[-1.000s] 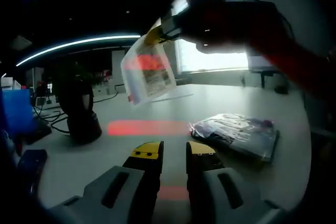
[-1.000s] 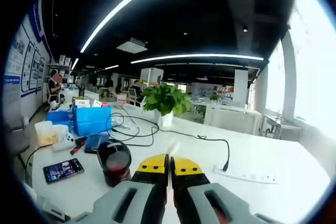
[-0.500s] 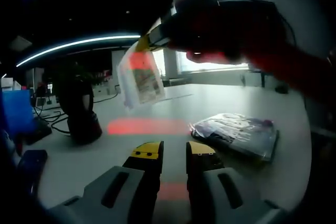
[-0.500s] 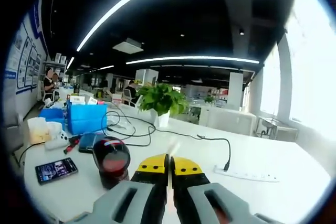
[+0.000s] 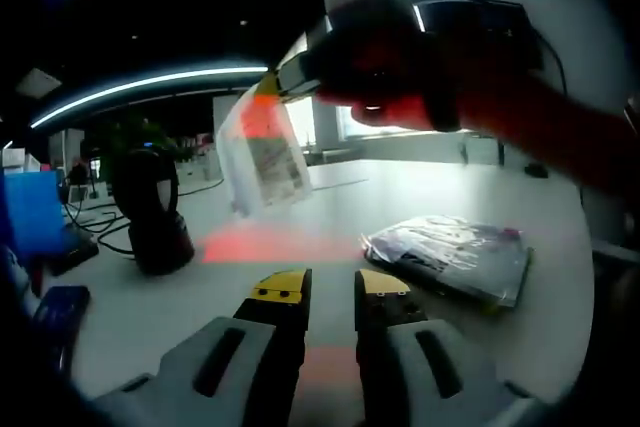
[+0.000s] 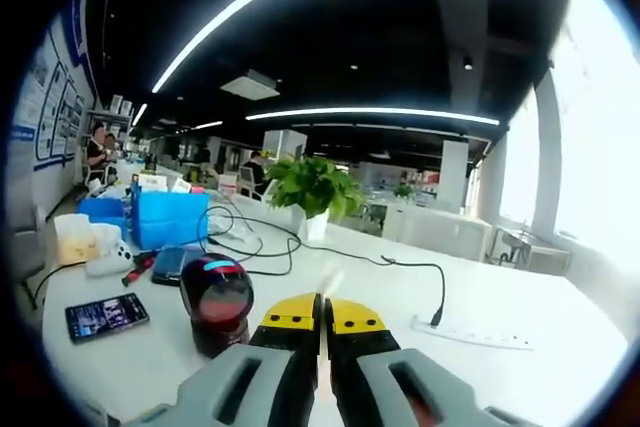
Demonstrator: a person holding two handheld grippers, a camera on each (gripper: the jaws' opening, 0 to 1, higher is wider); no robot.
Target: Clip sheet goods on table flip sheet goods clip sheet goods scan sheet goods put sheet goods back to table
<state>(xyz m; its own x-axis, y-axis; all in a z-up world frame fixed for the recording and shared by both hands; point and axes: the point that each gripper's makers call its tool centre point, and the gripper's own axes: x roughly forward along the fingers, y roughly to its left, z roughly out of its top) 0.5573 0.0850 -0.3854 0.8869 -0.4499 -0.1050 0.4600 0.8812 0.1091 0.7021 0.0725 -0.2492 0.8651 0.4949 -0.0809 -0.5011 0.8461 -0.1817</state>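
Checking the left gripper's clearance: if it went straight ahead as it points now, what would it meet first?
Likely just the bare table. The scanner sits left of that line, the packet right of it, and the held sheet hangs above; depth is unclear.
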